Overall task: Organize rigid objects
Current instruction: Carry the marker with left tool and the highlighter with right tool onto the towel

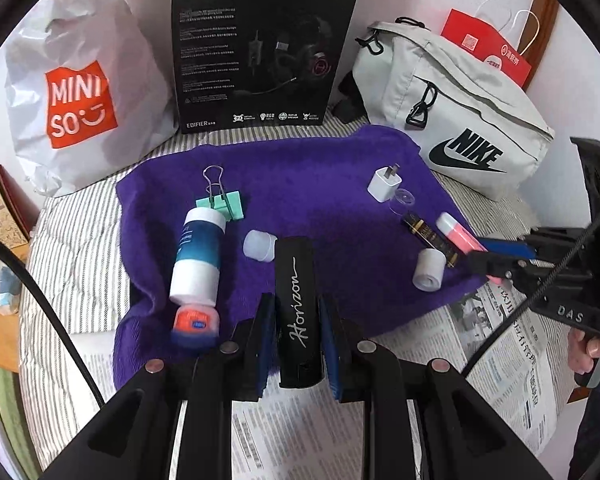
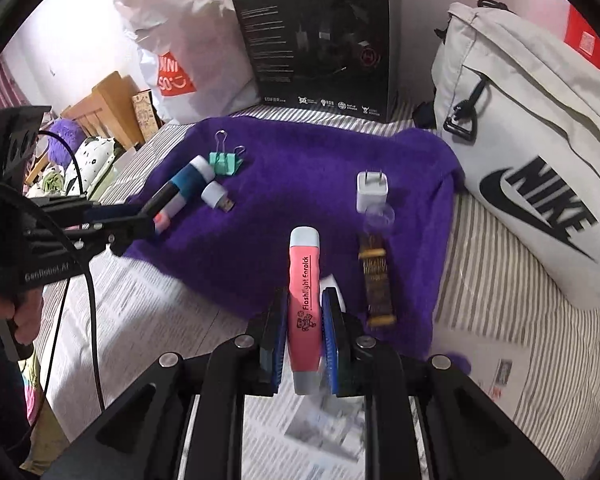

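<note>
While the left gripper (image 1: 298,316) is clamped on a black stick marked "Horizon" (image 1: 298,304), the right gripper (image 2: 305,332) is clamped on a pink stick with grey ends (image 2: 305,304), printed "Flashlight"; both sticks run lengthwise between the blue pads. Both hang over the near edge of a purple towel (image 1: 300,184) spread on a striped bedcover (image 2: 496,280), with newspaper (image 1: 496,320) under its near side. On the towel's left part lie a white and blue bottle (image 1: 198,256), a small orange-capped jar (image 1: 196,320) touching its near end, a mint binder clip (image 1: 222,202) at its far end, and a small white USB piece (image 2: 216,196) beside it. On the right part sit a white plug charger (image 1: 385,182), a clear round lid (image 1: 406,200) just beside it, a dark gold-banded tube (image 2: 376,280) and a white roll (image 1: 428,270). Behind stand a Miniso bag (image 1: 80,92), a black headset box (image 1: 260,48) and a grey Nike pouch (image 1: 460,120).
</note>
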The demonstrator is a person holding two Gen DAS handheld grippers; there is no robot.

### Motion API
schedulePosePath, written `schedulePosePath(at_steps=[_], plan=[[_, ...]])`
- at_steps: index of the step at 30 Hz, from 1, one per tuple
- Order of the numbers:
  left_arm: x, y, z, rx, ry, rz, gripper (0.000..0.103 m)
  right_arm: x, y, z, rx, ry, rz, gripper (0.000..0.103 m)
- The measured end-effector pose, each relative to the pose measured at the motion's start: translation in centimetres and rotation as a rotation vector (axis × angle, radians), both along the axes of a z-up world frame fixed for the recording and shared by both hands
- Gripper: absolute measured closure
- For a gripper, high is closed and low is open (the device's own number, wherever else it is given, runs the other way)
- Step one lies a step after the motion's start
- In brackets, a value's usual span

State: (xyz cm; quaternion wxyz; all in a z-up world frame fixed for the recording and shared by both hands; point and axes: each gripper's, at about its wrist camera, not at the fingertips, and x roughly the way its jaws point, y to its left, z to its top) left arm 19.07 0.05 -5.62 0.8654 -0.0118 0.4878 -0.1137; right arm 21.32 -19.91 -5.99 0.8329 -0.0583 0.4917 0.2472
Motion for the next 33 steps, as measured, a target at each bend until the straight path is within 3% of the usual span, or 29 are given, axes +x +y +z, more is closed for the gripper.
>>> schedulePosePath(at_steps=[14,33], plan=[[3.2,-0.7,-3.4,0.008,0.063,-0.025,0.081,5.5,2.1,-3.1,-0.019,0.025,0.006,0.086],[4.6,-1.9,-4.8,0.056,0.088,-0.062,0.081,7.2,3.0,-6.2,-0.068,0.038,0.022,0.086]])
